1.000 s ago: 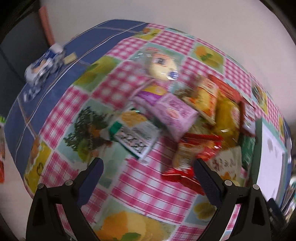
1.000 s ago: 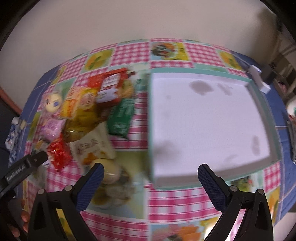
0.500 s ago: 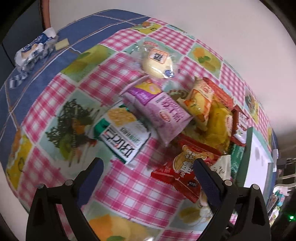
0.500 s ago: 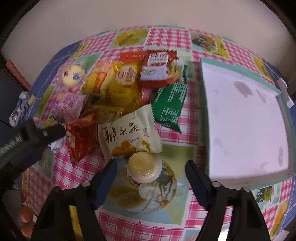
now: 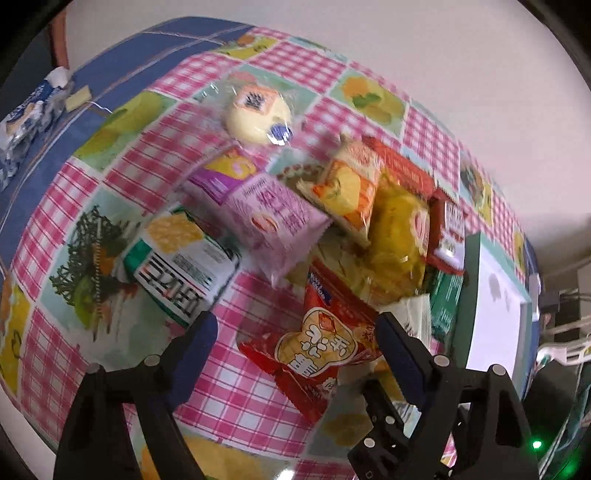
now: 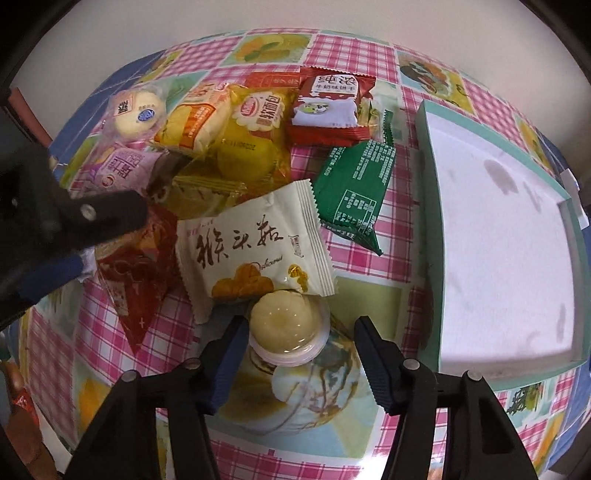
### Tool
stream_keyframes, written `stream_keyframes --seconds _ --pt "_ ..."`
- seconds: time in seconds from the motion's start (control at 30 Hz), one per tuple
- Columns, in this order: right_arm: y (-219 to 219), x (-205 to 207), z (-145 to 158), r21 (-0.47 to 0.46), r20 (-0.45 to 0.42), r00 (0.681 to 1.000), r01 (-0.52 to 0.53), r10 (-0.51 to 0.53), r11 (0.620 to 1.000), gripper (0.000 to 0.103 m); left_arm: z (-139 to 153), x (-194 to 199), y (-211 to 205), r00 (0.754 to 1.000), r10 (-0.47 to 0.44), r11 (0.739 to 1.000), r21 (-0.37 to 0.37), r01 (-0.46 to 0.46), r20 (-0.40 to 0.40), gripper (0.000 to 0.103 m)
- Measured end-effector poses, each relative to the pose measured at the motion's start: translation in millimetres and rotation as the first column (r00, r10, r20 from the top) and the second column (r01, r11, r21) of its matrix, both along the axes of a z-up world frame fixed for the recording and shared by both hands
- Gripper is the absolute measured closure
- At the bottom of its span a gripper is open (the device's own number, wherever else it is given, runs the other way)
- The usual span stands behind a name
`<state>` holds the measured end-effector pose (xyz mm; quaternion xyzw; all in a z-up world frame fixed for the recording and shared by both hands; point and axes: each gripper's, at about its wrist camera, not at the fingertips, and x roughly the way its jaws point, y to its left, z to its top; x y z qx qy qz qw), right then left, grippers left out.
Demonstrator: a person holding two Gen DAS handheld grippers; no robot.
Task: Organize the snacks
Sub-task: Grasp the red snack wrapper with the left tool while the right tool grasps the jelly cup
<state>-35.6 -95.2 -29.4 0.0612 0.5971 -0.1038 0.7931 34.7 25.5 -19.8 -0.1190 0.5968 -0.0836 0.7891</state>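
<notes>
A table [image 5: 258, 398] covered with a pink checked cloth printed with fruit squares stands against a plain pale wall [image 6: 295, 18]. The cloth's border [image 5: 129, 55] is blue.

A checked tablecloth [image 5: 122, 173] with fruit pictures covers the table. At its far blue corner lie a blue-and-white packet [image 5: 27, 114] and, just beside that, a small pale yellow block [image 5: 78, 99].

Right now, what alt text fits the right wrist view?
The right gripper, jaws just closing, straddles a clear jelly cup without gripping it. Beyond lie piled snack packets on a checked tablecloth, an empty white tray alongside.
</notes>
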Motion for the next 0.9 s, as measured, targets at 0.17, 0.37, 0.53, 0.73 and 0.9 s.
stream_keyframes --seconds 0.17,0.37,0.53,0.73,0.9 --pt "-0.7 1.1 -1.2 -0.007 0.003 1.0 -0.01 0.01 1.0 0.041 -8.8 -1.6 -11.3 0.998 -0.053 0.998 0.037 0.054 -0.033 0.015" --pt "-1.6 0.9 -1.6 0.0 0.006 1.0 -0.013 0.013 1.0 0.041 -24.9 -0.3 -18.5 0.993 -0.072 0.995 0.069 0.078 -0.091 0.028" --pt "-2.1 0.8 -1.0 0.001 0.006 1.0 -0.013 0.013 1.0 0.041 -26.2 -1.5 -20.6 0.993 -0.076 0.992 0.091 0.084 -0.088 0.042" --pt "-2.7 -0.3 0.1 -0.004 0.005 1.0 -0.007 0.007 1.0 0.055 -22.6 -3.8 -22.0 0.992 -0.097 0.986 0.125 0.107 -0.085 0.055" --pt "-5.6 -2.2 3.2 -0.004 0.003 1.0 0.004 -0.004 1.0 0.059 -16.3 -7.6 -22.4 0.993 -0.084 0.989 0.114 0.093 -0.084 0.055"
